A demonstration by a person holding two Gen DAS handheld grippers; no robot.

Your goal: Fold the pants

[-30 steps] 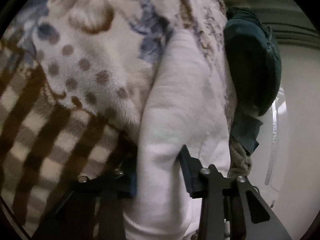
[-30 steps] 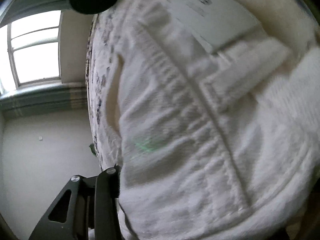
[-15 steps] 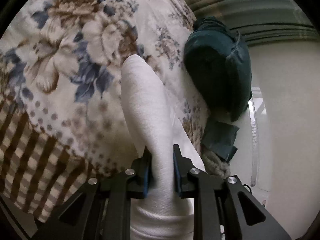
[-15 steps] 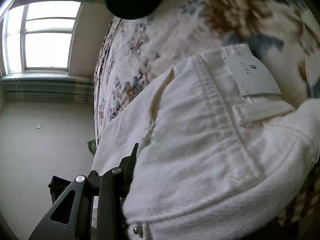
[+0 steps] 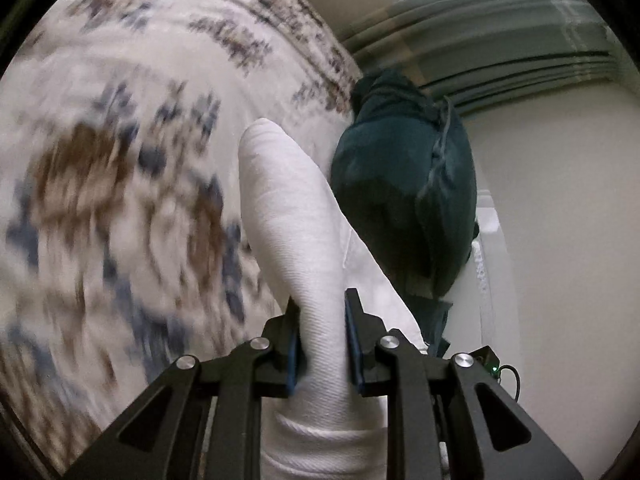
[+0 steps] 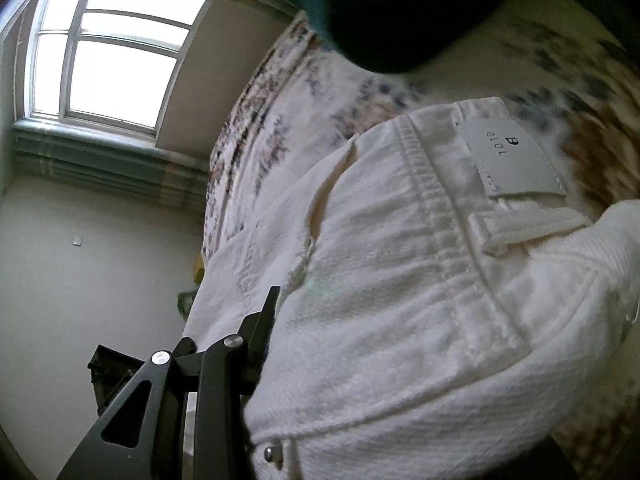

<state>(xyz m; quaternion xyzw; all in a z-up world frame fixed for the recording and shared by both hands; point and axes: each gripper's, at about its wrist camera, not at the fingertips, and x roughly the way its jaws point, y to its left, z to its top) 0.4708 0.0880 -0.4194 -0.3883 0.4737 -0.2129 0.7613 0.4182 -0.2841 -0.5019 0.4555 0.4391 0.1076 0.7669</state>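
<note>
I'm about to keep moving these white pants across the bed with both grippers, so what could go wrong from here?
The left gripper pinches only a narrow bunched fold of the white pants, so the cloth may slip out under a pull. The dark green bundle sits right beside that fold and could get dragged or knocked. On the right gripper only one finger shows at the waistband edge, so that grip may be shallow.

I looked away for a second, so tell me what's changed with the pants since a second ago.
The left tool was open around the pants a second ago; it has since shut on a fold of them and lifted it off the floral blanket. In the right view the waistband with its label has pulled further from the camera, baring more blanket. The right tool's visible finger stays against the pants; the teal bundle has not moved.
</note>
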